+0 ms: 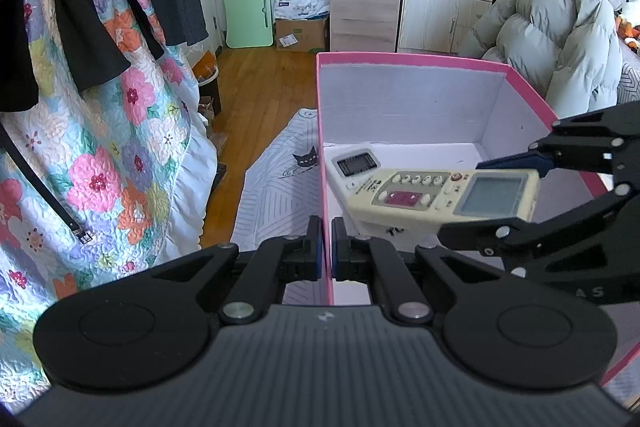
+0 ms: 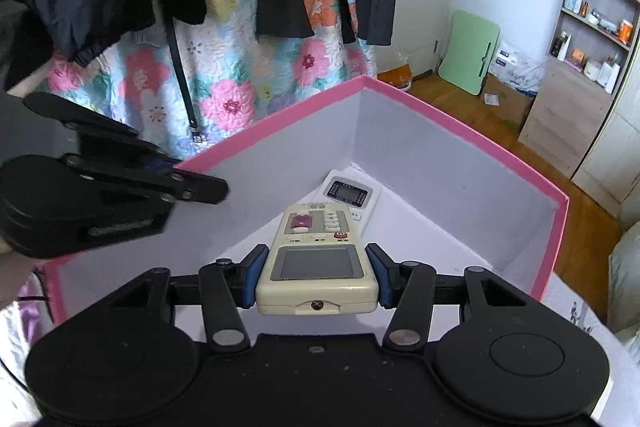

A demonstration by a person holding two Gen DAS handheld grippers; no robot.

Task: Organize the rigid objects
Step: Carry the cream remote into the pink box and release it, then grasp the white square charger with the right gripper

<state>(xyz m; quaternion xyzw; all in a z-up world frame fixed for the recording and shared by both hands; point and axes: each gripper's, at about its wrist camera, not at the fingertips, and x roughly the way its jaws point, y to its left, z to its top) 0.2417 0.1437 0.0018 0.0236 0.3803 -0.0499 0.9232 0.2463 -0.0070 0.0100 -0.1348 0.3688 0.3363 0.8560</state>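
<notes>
- The right gripper [image 2: 316, 277], at lower centre of the right wrist view, has its fingers [image 2: 253, 277] clenched on both long sides of a cream remote control [image 2: 316, 259], holding it above the open pink box [image 2: 460, 125]
- The grip sits at the screen end, so the button end points into the box, apparently ready to be lowered in
- The left gripper [image 1: 326, 251], at lower centre of the left wrist view, has its fingers pinched on the box's near pink wall, seemingly to steady it
- A white remote control [image 2: 350, 193] already lies flat on the box floor near the far corner, screen up
- The held remote is yellowed, with a grey screen, a row of pale buttons, a red button and a magenta panel
- The box stands on a pale patterned cloth [image 1: 276, 195]; what lies beneath cannot be told
</notes>
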